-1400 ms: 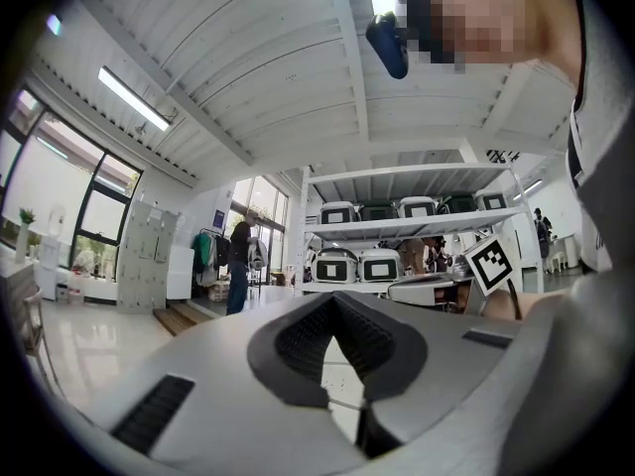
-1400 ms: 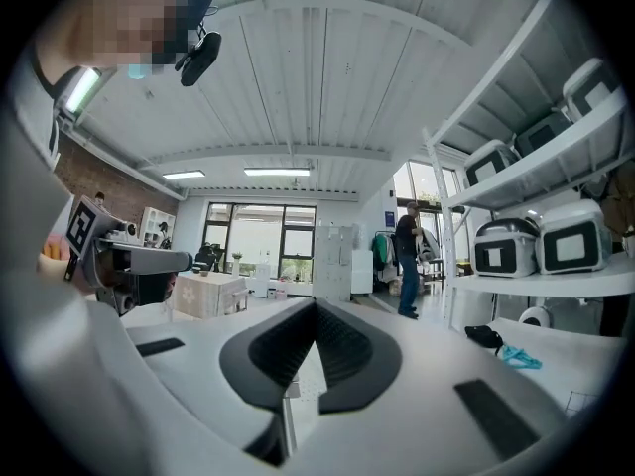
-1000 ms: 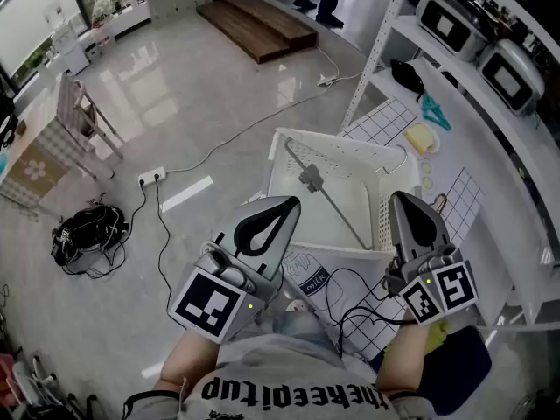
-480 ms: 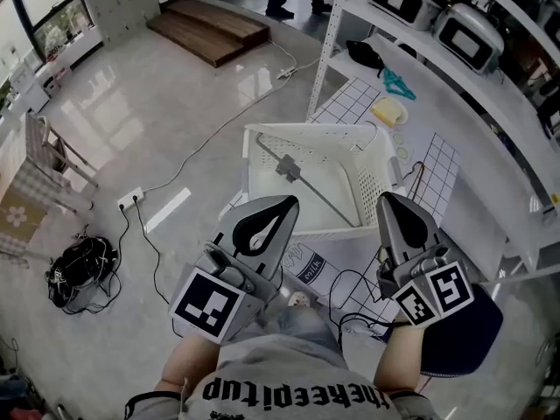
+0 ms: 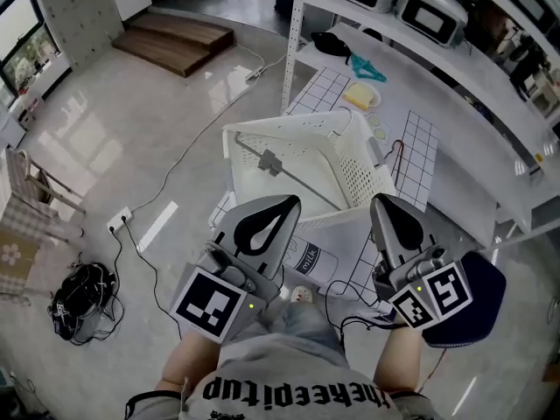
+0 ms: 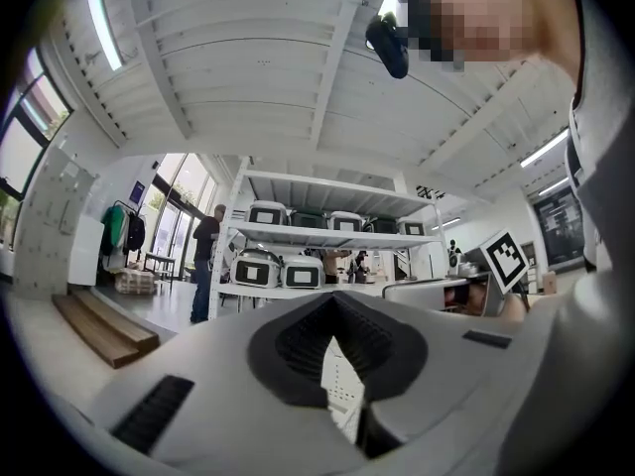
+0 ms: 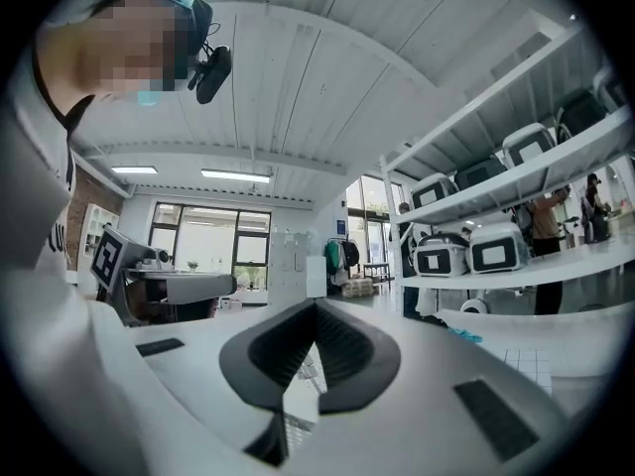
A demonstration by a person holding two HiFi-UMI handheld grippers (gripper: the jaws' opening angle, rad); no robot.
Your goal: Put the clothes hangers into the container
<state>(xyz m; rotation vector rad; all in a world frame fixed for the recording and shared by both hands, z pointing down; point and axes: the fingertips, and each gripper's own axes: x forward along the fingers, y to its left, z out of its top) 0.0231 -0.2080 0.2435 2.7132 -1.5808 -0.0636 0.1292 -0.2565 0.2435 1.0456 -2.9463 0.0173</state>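
- We hold the left gripper (image 5: 282, 204) low in the head view. In its own view the two jaws are pressed together with nothing pinched between them.
- The right gripper (image 5: 382, 204) sits beside it on the right. Its jaws are likewise pressed together and hold nothing.
- Both grippers point roughly level towards the white container (image 5: 354, 169), which lies just beyond their tips. Neither touches it.
- The container stands on a white mat with a grid pattern (image 5: 420, 151) on the grey floor. Its walls are perforated and it is open at the top.
- One grey hanger (image 5: 268, 160) already lies inside the container. Its long bar runs slantwise across the bottom, with a clip near its far-left end.
- A teal hanger (image 5: 367, 64) lies on the low white shelf (image 5: 455, 68) beyond the container, well apart from both grippers.
- Near that hanger, on the same shelf, we see something yellow (image 5: 360, 96); we cannot tell what it is.
- Boxy grey appliances (image 5: 429, 11) stand in a row on the shelf board above.
- A thin black cable (image 5: 350, 287) loops over the mat between us and the container.
- To the left, a power strip (image 5: 118, 220) lies on the floor, and a wooden step (image 5: 175, 42) sits farther off.
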